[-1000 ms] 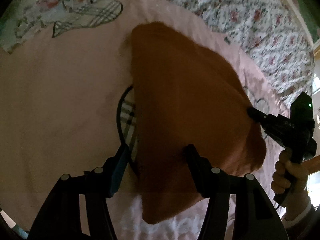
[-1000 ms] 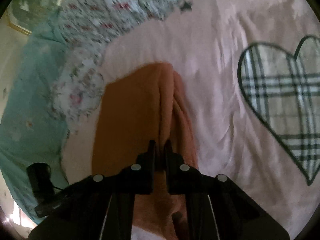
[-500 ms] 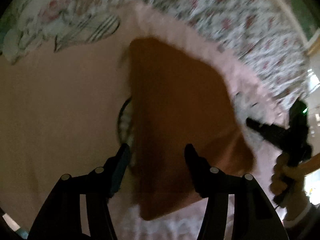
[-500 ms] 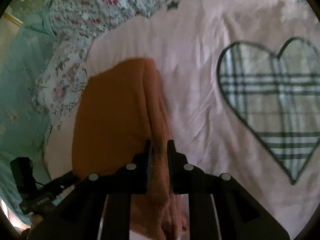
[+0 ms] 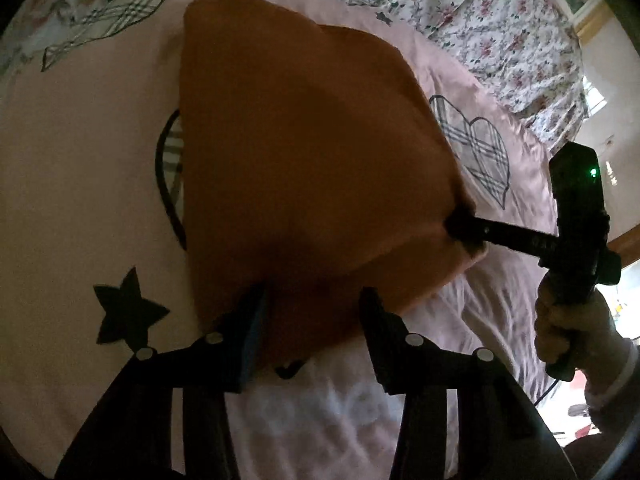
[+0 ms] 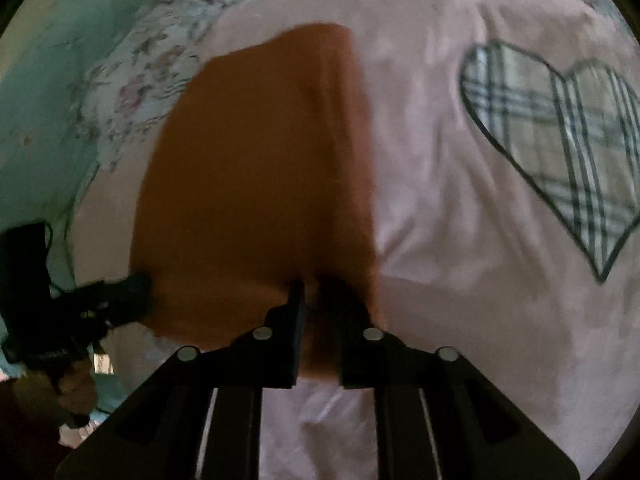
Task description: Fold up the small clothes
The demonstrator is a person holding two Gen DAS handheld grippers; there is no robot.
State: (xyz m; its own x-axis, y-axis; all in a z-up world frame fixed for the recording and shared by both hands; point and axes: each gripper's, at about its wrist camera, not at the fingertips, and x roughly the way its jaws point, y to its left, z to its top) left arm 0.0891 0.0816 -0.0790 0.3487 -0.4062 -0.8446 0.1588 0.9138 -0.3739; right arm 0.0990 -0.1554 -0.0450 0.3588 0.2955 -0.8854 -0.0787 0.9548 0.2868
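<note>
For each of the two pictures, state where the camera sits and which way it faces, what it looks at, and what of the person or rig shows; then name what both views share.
Left wrist: sits on the left gripper, looking forward along its open fingers at the orange cloth; the right gripper and the right hand show.
Right wrist: sits on the right gripper, looking forward along its fingers pinching the cloth edge; the left gripper shows at far left.
Shared: the orange cloth, the pink blanket with its plaid heart, and the floral bedding.
</note>
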